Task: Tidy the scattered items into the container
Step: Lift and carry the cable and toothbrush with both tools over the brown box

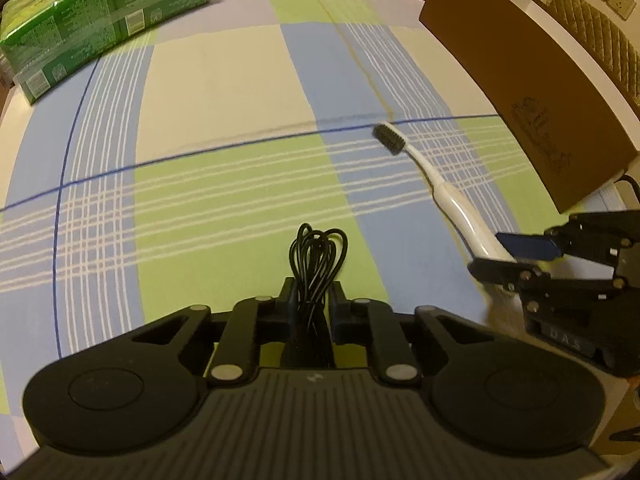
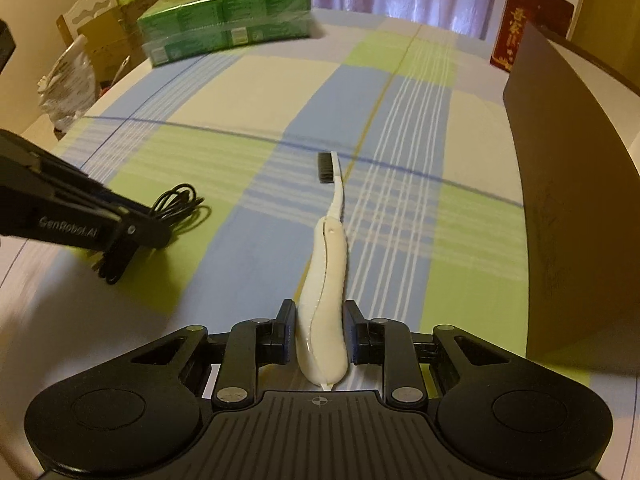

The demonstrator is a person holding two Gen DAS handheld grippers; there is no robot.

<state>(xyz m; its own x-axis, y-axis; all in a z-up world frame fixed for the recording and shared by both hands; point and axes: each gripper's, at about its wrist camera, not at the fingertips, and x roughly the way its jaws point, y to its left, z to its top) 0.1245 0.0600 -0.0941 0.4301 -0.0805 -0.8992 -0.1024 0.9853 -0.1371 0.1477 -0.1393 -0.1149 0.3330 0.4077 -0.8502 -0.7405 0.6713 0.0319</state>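
Checked cloth (image 1: 224, 92) in blue, green and cream covers the worktop in both views. At lower centre of the left wrist view, the left gripper (image 1: 312, 304) has its fingers clenched on a coiled black cable (image 1: 318, 256), whose loops stick out ahead of the tips. At lower centre of the right wrist view, the right gripper (image 2: 320, 328) holds a white toothbrush (image 2: 326, 280) by the thick handle, one finger on each side, the dark bristle head pointing toward the frame's middle. A brown box (image 1: 520, 72) stands at the right of both views. A green wrapped pack (image 2: 228, 16) sits upper left. A red box (image 2: 524, 24) stands at upper right, behind the brown one.
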